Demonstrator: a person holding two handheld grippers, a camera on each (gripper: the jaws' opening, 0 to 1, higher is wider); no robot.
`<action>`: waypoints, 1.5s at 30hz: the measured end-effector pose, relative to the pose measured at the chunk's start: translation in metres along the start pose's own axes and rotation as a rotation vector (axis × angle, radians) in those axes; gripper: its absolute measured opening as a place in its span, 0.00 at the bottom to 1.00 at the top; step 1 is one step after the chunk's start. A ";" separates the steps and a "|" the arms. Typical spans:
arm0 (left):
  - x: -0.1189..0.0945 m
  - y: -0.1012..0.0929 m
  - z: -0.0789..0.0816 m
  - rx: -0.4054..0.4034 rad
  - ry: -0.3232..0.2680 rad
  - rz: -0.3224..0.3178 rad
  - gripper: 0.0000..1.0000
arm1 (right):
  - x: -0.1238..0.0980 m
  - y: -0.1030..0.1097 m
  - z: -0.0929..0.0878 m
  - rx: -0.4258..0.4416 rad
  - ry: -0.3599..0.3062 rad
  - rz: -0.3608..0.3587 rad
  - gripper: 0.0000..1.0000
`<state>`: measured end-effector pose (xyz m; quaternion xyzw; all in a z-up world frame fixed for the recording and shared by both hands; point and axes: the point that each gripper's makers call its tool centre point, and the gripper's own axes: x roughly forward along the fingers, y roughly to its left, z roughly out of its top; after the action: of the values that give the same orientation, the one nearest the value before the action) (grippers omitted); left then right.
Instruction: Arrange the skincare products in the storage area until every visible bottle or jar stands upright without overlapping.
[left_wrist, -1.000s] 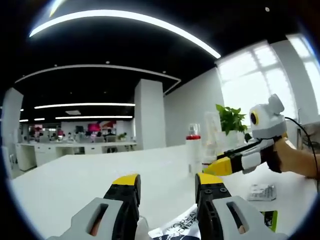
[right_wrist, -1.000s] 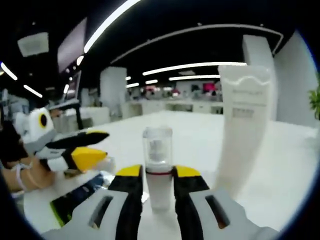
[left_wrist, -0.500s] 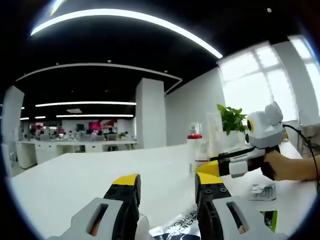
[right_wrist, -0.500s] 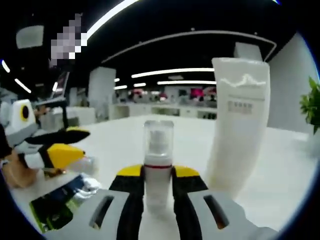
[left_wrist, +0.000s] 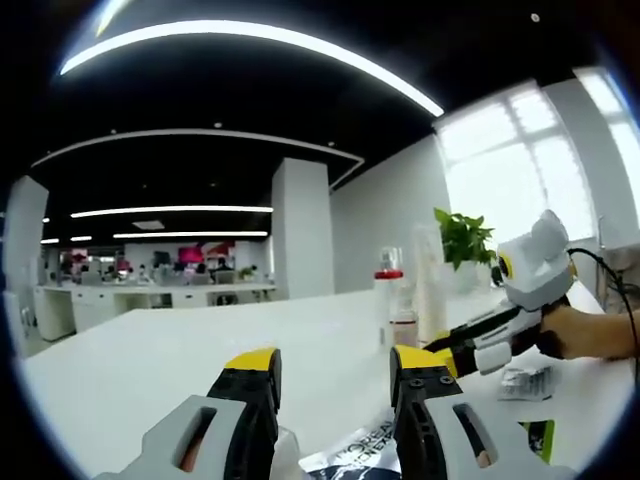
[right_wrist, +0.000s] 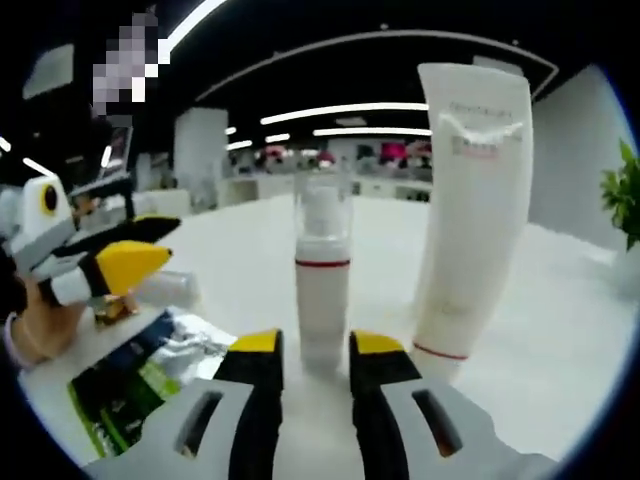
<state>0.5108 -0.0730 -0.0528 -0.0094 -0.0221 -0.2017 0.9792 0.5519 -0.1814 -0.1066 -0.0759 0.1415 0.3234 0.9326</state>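
Jaws of the right gripper (right_wrist: 315, 345) stand apart, flanking the base of the pump bottle (right_wrist: 322, 275), which stands upright on the table (right_wrist: 560, 330), cap up. Beside it a tube (right_wrist: 470, 215) stands upright. The left gripper (left_wrist: 335, 375) is open and empty above sachets (left_wrist: 355, 455).

White tube (right_wrist: 472, 210) stands just right of pump bottle (right_wrist: 322, 280); left side open.

One pump bottle (right_wrist: 322, 283), centre frame. One white tube (right_wrist: 468, 210), upper right. Two sachets (right_wrist: 140, 385), lower left; one potted plant (left_wrist: 462, 238).
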 end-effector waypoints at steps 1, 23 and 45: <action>0.000 0.000 0.000 -0.001 -0.001 0.001 0.45 | 0.002 0.000 -0.001 -0.003 0.008 -0.003 0.21; 0.000 0.002 0.000 0.008 -0.002 0.010 0.45 | 0.003 0.007 -0.016 0.005 0.088 -0.001 0.09; 0.002 0.003 0.002 0.004 -0.008 0.011 0.45 | 0.028 0.014 -0.016 0.000 0.116 -0.005 0.00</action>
<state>0.5133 -0.0712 -0.0508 -0.0085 -0.0261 -0.1961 0.9802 0.5603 -0.1577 -0.1312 -0.0950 0.1953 0.3161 0.9235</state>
